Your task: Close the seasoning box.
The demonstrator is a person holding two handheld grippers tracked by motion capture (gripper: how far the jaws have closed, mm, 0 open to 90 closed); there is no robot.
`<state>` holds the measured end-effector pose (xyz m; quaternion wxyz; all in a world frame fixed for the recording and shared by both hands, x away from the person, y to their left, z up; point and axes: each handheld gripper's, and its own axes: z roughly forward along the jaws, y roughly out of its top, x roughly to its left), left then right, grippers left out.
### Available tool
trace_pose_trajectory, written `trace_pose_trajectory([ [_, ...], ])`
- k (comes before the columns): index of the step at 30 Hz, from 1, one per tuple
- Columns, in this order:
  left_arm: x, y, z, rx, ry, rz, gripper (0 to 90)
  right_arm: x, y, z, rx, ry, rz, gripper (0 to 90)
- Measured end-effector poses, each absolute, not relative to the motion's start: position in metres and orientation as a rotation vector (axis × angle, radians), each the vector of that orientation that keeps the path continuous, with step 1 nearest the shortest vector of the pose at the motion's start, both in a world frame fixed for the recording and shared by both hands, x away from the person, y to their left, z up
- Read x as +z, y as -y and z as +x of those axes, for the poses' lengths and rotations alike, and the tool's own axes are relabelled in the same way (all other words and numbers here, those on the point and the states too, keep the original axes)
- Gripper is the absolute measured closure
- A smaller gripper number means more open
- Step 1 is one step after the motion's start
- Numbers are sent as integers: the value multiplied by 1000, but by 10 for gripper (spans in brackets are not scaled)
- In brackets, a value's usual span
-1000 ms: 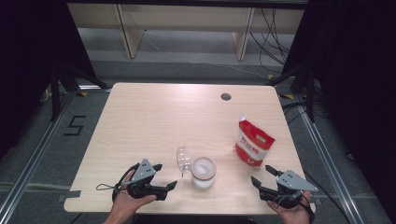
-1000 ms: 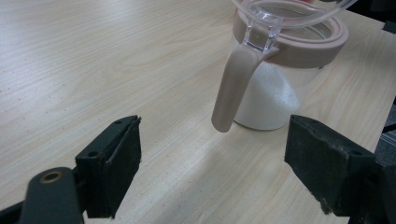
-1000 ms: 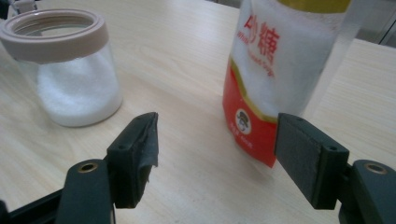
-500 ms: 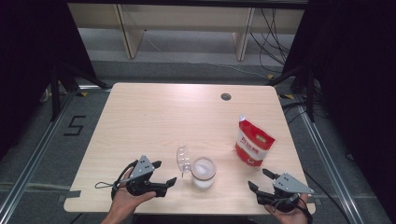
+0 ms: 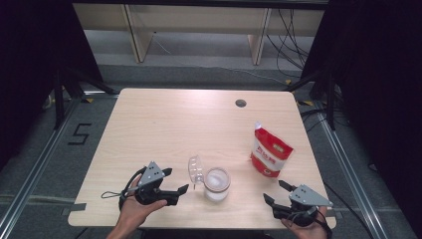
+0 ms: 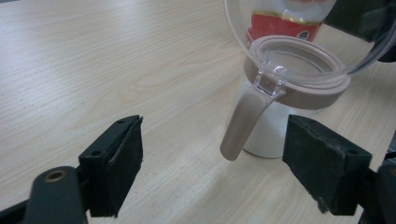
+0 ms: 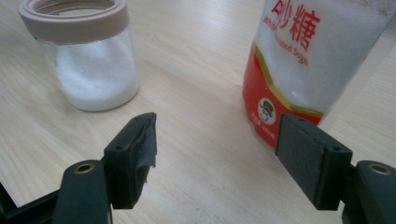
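Note:
A glass jar (image 5: 216,183) part-filled with white sugar stands near the table's front middle, its clear hinged lid (image 5: 195,170) flipped open to the left. A red and white sugar bag (image 5: 269,152) stands upright to its right. My left gripper (image 5: 175,181) is open just left of the jar; in the left gripper view (image 6: 212,161) the jar's beige latch handle (image 6: 243,122) hangs between the jaws, apart from them. At the front right my right gripper (image 5: 275,192) is open, below the bag. In the right gripper view (image 7: 215,156) the jar (image 7: 88,58) and bag (image 7: 303,60) stand ahead.
The light wooden table (image 5: 164,124) has a round cable hole (image 5: 241,103) at the back right. Its front edge lies just under both hands. Dark floor, metal rails and a shelf frame surround it.
My right gripper has drawn back toward the front edge and a little left. The left gripper has barely shifted. Jar and bag stay put.

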<state>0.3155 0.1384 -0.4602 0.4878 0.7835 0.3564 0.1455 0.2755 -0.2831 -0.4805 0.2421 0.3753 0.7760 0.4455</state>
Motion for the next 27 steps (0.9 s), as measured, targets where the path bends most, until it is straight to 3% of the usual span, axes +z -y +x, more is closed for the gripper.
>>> trace_pose_trajectory([
  [3,-459,-135,314,342,-854,1893,272,-481,282,278,1219,-2123,974,303],
  [9,-452,-133,314,377,-781,1919,603,-482,281,276,1217,-2130,1004,303],
  [14,-451,-127,308,398,-754,1905,815,-482,282,277,1211,-2133,989,304],
  [19,-449,-123,308,386,-735,1909,882,-482,279,276,1207,-2145,981,305],
  [27,-446,-119,307,389,-698,1922,892,-483,278,277,1216,-2161,972,306],
])
